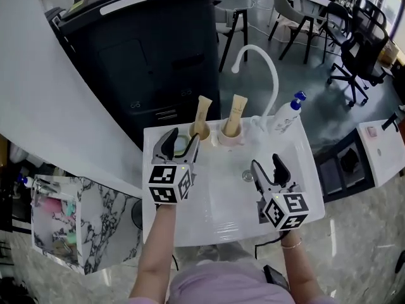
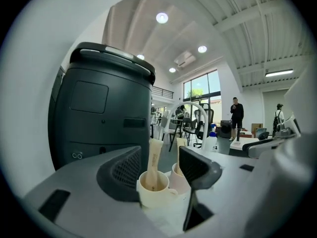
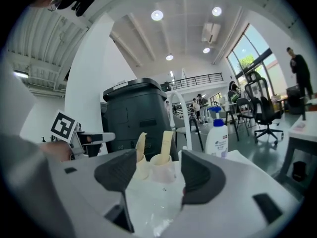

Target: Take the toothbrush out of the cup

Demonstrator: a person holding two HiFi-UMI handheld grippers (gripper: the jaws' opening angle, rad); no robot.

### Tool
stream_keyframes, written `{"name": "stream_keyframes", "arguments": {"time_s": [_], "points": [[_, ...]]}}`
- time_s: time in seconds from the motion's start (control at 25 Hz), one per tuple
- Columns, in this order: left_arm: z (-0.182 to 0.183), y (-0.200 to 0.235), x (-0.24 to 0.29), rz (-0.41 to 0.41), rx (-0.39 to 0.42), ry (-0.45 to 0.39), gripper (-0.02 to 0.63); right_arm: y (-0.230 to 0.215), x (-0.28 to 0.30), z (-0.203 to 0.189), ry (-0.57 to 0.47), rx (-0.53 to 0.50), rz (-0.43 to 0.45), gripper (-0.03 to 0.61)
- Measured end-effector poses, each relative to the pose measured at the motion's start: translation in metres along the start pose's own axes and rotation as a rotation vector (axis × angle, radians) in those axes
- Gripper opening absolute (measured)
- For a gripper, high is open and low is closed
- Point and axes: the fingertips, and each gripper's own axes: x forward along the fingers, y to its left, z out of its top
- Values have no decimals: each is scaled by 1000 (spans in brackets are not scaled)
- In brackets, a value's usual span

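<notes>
1. Toothbrush (image 1: 202, 109), beige-wrapped, upright in the cream cup (image 1: 198, 133) at the far edge of the surface (image 1: 215, 201), just beside a pink cup (image 1: 231, 138) with a second beige packet (image 1: 238, 108); not yet touched.
2. Left gripper (image 1: 182, 143) close in front of the cream cup, jaws spread, cup and wrapper framed in the gap, nothing pinched.
3. Right gripper (image 1: 266, 166) over the middle of the surface, nearer the front edge, jaws likewise spread and empty, aimed toward the two cups.
4. Step in hand, by the look of it: the approach to the grasp. Settle roles early: one pair of jaws low on the cup wall to steady it, the other high on the wrapper, above the rim.
5. Pinch across the flat faces of the wrapper, not its thin edges; probably soft and slick, so close gently but fully.
6. Lift straight up along the wrapper's lean, well past the rim, with no sideways drag, to avoid tipping the cup or knocking its pink neighbour.
7. Keep clear of the white tap (image 1: 269, 68) and the bottle (image 1: 288, 114) at the far right corner.
</notes>
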Motion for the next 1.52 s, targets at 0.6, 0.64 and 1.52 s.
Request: {"name": "stream_keyframes", "arguments": {"time_s": [0.6,0.64,1.52], "points": [[-33,9,108,52,61,132,196,-28,53,-24,80,27,71,277],[-35,10,111,54,62,140,196,-29,55,-26,84,31,74,276],[-20,14,118,133,101,63,38,-37,61,-43,141,78,114,256]]}}
